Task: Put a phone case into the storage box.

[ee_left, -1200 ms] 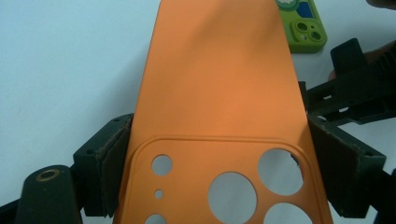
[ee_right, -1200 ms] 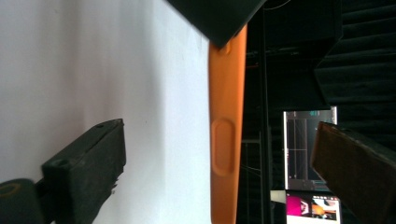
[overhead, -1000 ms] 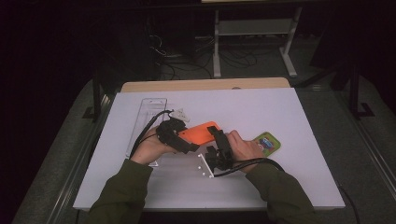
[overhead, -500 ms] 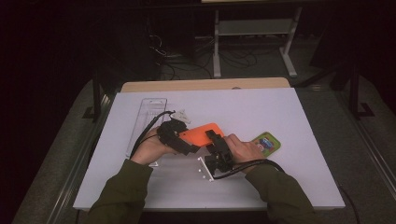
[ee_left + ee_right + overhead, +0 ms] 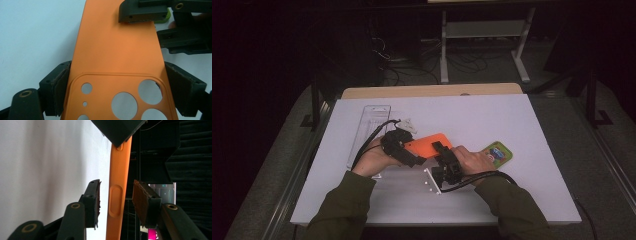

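An orange phone case hangs just above the white table, camera cut-outs toward my left hand. My left gripper is shut on it; in the left gripper view its pads press both long sides of the case beside the cut-outs. My right gripper straddles the case's other end. In the right gripper view the case's edge stands between the jaws of the right gripper with a gap on each side. Those jaws have just been closing. The right gripper sits at the far end in the left gripper view.
A clear plastic package tray lies at the left of the white table sheet, with a small white piece beside it. A green printed card lies just right of my right hand. Dark floor, cables and a stand lie beyond the table.
The right gripper's jaws have drawn in around the end of the orange case. Both hands and the case have stayed where they were.
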A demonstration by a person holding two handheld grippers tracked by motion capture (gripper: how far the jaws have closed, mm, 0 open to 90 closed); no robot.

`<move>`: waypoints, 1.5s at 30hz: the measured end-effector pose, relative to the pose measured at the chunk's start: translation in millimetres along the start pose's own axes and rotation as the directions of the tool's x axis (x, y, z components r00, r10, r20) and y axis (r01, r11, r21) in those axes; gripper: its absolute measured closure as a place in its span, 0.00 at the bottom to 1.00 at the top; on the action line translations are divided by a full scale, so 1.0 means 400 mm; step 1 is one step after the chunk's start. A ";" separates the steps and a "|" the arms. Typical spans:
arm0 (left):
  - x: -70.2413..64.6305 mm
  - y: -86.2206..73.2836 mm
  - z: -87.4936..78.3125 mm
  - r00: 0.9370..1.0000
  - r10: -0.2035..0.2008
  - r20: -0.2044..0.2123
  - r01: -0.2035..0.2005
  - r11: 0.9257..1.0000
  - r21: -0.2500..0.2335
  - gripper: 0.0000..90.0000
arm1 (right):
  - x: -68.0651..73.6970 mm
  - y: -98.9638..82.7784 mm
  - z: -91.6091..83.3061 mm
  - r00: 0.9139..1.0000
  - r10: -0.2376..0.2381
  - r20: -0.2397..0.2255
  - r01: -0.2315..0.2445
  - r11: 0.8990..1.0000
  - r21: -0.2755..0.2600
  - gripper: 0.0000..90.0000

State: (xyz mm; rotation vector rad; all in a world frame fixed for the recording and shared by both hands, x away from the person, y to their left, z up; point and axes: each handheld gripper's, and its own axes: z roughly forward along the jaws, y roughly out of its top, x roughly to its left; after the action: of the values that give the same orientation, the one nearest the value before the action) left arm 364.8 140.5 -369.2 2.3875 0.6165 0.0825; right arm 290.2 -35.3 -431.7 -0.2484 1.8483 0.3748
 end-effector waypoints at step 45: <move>0.018 -0.007 -0.034 0.996 -0.040 0.082 0.048 0.994 -0.101 0.02 | -0.001 -0.002 -0.008 0.999 0.000 0.038 0.000 1.000 0.000 0.90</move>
State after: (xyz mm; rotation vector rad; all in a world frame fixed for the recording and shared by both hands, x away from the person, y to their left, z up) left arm 367.2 153.8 -361.1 2.2645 0.6119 -0.0008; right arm 287.6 -37.1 -430.3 -0.2394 1.8111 0.3767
